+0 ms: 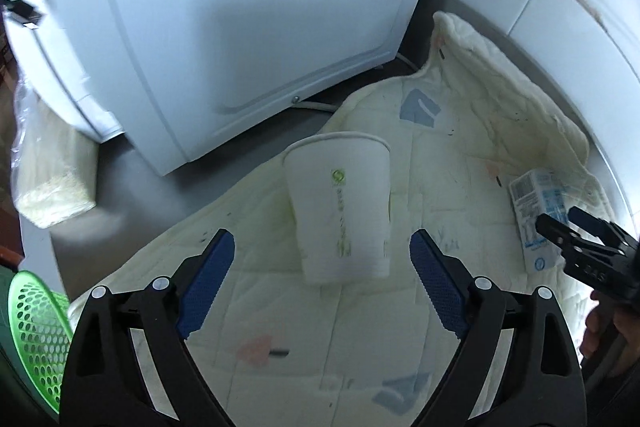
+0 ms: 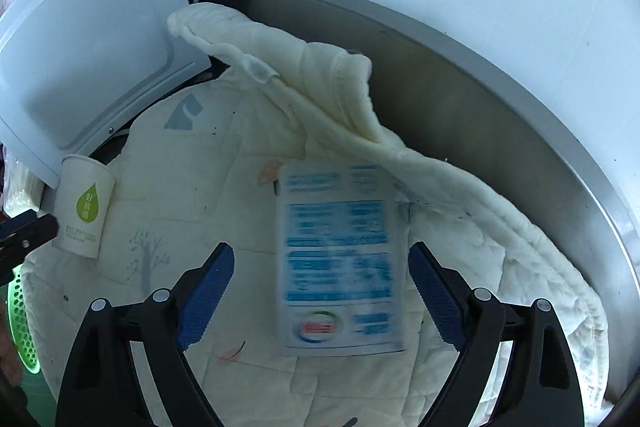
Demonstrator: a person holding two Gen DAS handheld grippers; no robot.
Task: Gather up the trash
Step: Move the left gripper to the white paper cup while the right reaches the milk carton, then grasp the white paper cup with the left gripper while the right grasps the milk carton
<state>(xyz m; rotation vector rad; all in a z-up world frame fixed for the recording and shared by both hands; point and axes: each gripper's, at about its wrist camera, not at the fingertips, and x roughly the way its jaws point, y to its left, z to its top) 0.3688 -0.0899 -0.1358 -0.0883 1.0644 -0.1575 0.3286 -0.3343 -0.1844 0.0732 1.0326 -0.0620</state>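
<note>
A white paper cup [image 1: 340, 203] with a green logo stands upright on a cream quilted mat [image 1: 280, 307]. My left gripper [image 1: 322, 263] is open, its blue pads either side of the cup's base, just short of it. A white and blue milk carton [image 2: 340, 259] lies flat on the mat. My right gripper [image 2: 320, 267] is open above it, with the carton between the pads. The cup also shows in the right wrist view [image 2: 82, 207], and the carton [image 1: 536, 219] and right gripper [image 1: 560, 231] in the left wrist view.
A white appliance [image 1: 248, 27] stands behind the mat on a steel counter [image 2: 460, 99]. A green perforated basket [image 1: 36, 339] sits at the lower left. A clear bag of pale material [image 1: 48, 163] lies left. The mat's far edge [image 2: 320, 79] is folded up.
</note>
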